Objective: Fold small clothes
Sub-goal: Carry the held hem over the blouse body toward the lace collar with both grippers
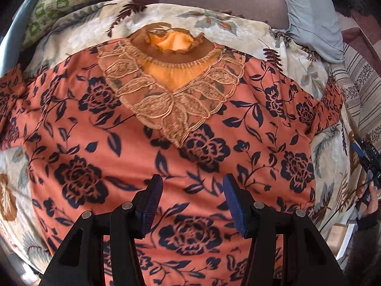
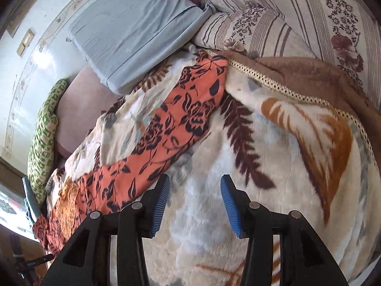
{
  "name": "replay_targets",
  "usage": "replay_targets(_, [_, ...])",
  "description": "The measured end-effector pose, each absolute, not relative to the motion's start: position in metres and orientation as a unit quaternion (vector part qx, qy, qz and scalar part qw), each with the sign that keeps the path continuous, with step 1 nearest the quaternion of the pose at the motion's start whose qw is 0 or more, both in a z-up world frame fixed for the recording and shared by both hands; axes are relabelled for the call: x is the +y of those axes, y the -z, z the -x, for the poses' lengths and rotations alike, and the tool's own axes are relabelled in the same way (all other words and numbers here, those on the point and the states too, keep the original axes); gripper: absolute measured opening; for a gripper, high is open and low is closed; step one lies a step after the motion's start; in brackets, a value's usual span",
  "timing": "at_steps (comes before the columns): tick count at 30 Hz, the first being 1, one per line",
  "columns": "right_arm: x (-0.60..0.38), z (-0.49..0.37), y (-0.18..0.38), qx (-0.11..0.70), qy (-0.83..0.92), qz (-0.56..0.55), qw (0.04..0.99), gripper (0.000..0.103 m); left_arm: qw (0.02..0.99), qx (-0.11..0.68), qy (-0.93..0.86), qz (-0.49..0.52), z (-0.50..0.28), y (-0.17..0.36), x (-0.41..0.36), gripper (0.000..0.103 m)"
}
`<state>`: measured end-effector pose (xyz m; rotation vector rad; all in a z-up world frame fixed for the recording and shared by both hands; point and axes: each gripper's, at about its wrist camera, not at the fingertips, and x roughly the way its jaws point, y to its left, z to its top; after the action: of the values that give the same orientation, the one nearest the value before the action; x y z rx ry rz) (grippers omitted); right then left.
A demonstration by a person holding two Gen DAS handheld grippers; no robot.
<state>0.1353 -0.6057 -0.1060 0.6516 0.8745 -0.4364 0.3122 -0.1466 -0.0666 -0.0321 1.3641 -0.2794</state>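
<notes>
The blouse [image 1: 166,143] lies spread on the blanket [image 1: 238,23], beneath and ahead of the left gripper [image 1: 193,205]. Its sleeve [image 2: 181,114] stretches ahead-left of the right gripper [image 2: 195,205], with a pillow [image 2: 133,35] beyond it on the bed.

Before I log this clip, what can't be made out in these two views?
- Orange floral blouse: the hem runs under the left gripper and off the left wrist view's bottom edge.
- Its sleeve: the cuff end tucks under a blanket fold, right wrist view.
- Right gripper: in the left wrist view, only an edge sliver.
</notes>
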Motion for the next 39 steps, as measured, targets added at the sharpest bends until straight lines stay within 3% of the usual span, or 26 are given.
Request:
replay_targets(9, [-0.667,-0.231,0.115,0.387,0.166,-0.342,0.84,0.051,0.758,0.641,0.116,0.026,-0.402,0.106,-0.213,0.052])
replay_targets(16, [-0.655,-0.329,0.132,0.45,0.202,-0.278,0.825,0.059,0.757,0.645,0.106,0.027,-0.423,0.13,-0.215,0.052])
replay_targets(20, [-0.643,-0.363,0.161,0.515,0.269,-0.211,0.786,0.057,0.752,0.651,0.096,0.049,-0.433,0.14,-0.201,0.052])
replay_targets(22, [-0.639,-0.365,0.168,0.516,0.29,-0.186,0.784,0.047,0.748,0.654,0.09,0.073,-0.441,0.147,-0.194,0.052])
replay_targets(24, [-0.64,-0.357,0.167,0.507,0.286,-0.184,0.792,0.011,0.743,0.658,0.081,0.086,-0.448,0.156,-0.19,0.052])
replay_targets(25, [-0.643,-0.348,0.163,0.495,0.272,-0.208,0.799,0.004,0.744,0.657,0.08,0.09,-0.449,0.158,-0.189,0.052])
replay_targets(32, [-0.662,-0.196,0.098,0.375,0.245,-0.288,0.846,0.004,0.748,0.65,0.093,0.097,-0.427,0.151,-0.191,0.052])
replay_targets(39, [-0.687,-0.055,0.121,0.366,0.269,-0.403,0.795,0.003,0.732,0.665,0.093,0.118,-0.394,0.151,-0.196,0.052])
